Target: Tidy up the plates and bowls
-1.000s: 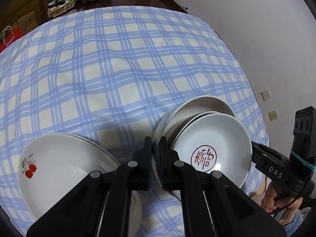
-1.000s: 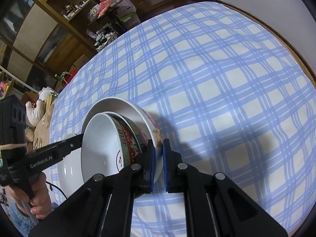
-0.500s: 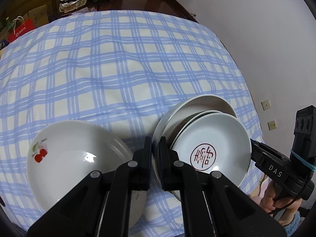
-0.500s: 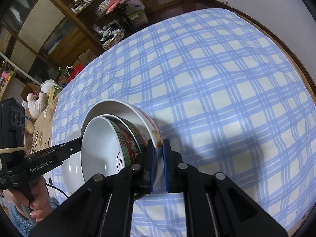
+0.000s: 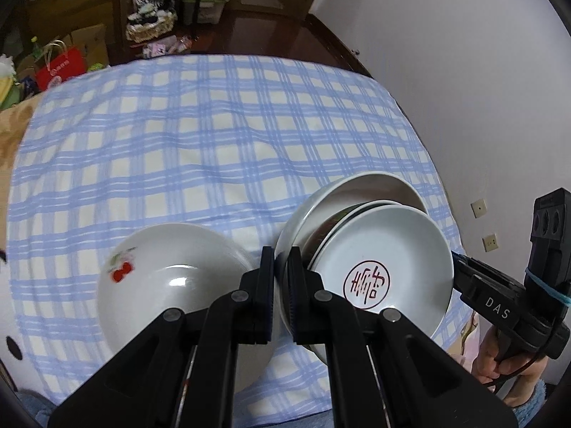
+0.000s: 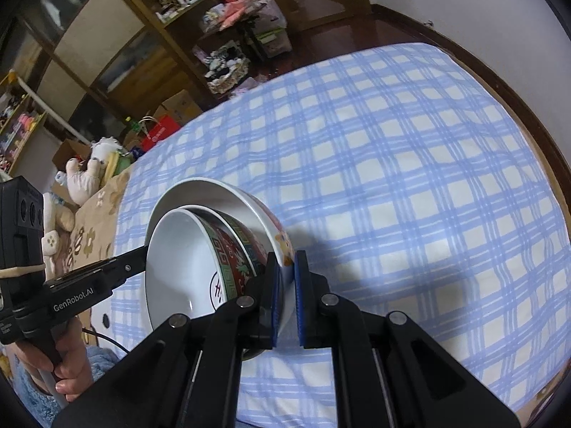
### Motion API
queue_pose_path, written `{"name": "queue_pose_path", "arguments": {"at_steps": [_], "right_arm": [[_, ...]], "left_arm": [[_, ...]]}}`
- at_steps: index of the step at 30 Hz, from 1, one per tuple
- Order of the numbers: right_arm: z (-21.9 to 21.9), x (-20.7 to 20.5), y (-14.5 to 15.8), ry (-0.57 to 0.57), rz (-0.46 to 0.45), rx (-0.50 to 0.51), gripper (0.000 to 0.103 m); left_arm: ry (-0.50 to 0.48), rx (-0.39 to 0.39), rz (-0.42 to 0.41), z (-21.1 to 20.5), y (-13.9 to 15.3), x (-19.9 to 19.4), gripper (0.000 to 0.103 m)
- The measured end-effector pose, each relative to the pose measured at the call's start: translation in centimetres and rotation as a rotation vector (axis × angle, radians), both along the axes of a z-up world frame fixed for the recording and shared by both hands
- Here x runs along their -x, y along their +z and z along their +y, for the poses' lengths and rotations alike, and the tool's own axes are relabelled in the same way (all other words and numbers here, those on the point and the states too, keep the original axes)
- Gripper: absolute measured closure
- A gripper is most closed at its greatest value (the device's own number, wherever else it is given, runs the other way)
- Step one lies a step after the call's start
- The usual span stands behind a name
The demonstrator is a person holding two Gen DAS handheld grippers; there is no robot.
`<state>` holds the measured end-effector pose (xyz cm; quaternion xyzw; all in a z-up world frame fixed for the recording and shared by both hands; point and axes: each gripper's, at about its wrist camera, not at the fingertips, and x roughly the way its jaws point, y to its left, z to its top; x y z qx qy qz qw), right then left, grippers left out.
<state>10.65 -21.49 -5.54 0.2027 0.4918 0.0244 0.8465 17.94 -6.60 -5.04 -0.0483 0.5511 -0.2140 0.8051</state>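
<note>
A stack of nested bowls (image 5: 367, 235) is held above the blue checked cloth (image 5: 214, 135): a large white outer bowl, a red and green patterned bowl (image 6: 235, 249), and an inner white bowl with a red seal mark (image 5: 365, 283). My left gripper (image 5: 281, 267) is shut on the outer bowl's left rim. My right gripper (image 6: 285, 271) is shut on its opposite rim (image 6: 282, 246). A white plate with a cherry design (image 5: 160, 278) lies on the cloth to the left, below the left gripper's fingers.
The cloth-covered table (image 6: 410, 164) stretches away ahead. Behind it stand wooden shelves (image 6: 117, 35), boxes, a red bag (image 5: 59, 71) and soft toys (image 6: 85, 174). A white wall (image 5: 464, 71) runs along the right side.
Both grippers have lifted the bowl stack and tilted upward, so more of the room shows. The cherry plate stays on the cloth and looks smaller and farther.
</note>
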Motion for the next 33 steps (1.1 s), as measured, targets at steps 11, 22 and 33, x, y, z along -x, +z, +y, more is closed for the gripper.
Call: {"name": "queue_pose_path", "arguments": {"at_steps": [11, 22, 33], "right_arm": [[7.9, -0.3, 0.5, 0.121, -0.023, -0.052, 0.093], [12.1, -0.9, -3.1, 0.167, 0.03, -0.044, 0.094], [11.4, -2.1, -6.2, 0.132, 0.081, -0.02, 0.093]], "left_arm": [[0.13, -0.08, -0.063, 8.0, 2.3, 3.0, 0.097], [0.194, -0.09, -0.036, 12.5, -1.2, 4.0, 0.097], [0.176, -0.098, 0.001, 11.5, -5.0, 2.6, 0.098]]}}
